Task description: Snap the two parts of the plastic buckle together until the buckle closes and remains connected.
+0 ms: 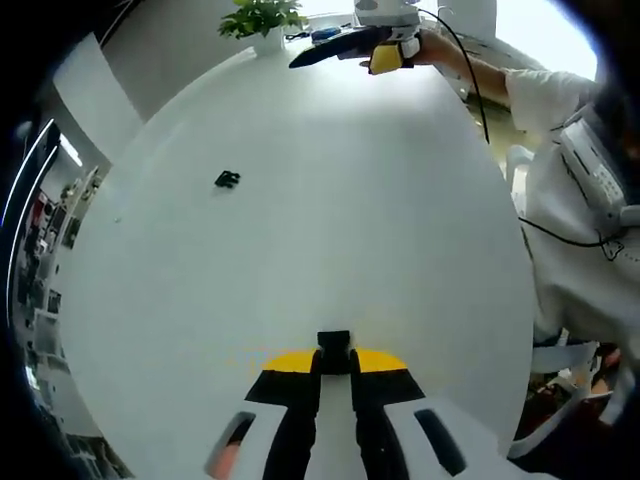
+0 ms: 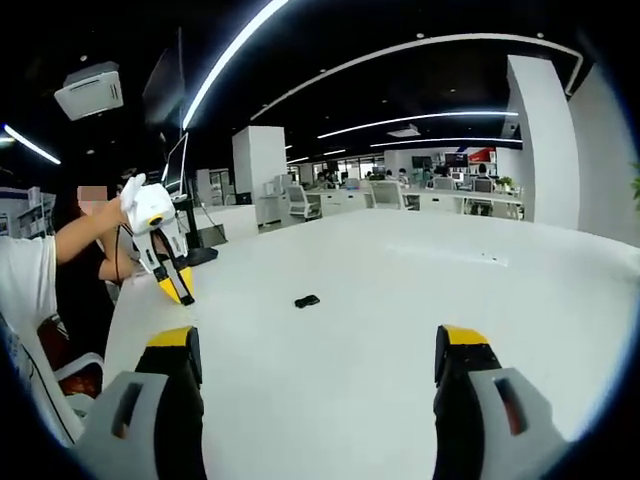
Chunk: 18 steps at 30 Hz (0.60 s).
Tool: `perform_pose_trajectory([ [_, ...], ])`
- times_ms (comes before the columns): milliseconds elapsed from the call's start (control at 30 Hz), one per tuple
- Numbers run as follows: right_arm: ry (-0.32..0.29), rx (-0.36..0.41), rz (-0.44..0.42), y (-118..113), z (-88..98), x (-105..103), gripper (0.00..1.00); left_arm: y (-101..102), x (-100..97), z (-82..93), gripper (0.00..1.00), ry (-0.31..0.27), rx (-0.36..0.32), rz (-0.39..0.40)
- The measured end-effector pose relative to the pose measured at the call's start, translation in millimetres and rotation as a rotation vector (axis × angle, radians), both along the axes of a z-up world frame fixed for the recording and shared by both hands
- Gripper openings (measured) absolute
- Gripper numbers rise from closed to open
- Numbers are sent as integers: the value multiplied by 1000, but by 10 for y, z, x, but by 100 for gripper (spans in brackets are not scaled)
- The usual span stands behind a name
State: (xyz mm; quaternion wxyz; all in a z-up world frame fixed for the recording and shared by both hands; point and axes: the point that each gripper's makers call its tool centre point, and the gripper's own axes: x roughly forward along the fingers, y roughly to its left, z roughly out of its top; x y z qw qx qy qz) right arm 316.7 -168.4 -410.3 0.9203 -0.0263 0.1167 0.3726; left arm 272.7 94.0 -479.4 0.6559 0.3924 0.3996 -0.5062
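Observation:
My left gripper (image 1: 334,362) is shut on a small black buckle part (image 1: 333,342) that pokes out between its yellow-tipped jaws, above the white table (image 1: 330,220). The other black buckle part (image 1: 227,180) lies on the table far off to the left. In the right gripper view that same loose part (image 2: 307,300) rests on the table well ahead of my right gripper (image 2: 320,352), whose jaws stand wide apart and hold nothing. A hand holds the left gripper (image 2: 172,272) raised at the left. The right gripper (image 1: 335,48) hovers over the table's far edge.
A potted plant (image 1: 262,20) stands at the table's far edge. A person in white (image 1: 575,180) with a trailing cable sits at the right side. Office desks and chairs (image 2: 400,195) fill the room beyond the round table.

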Motion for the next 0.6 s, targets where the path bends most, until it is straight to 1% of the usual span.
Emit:
perform_pose_trajectory([
  [333, 7, 12, 13, 53, -31, -32, 97, -17, -8, -9, 9, 16, 14, -29],
  [500, 13, 18, 16, 55, -50, -40, 97, -54, 9, 2, 8, 9, 8, -36],
  [600, 14, 19, 17, 53, -61, -36, 97, -98, 39, 46, 7, 1, -7, -29],
])
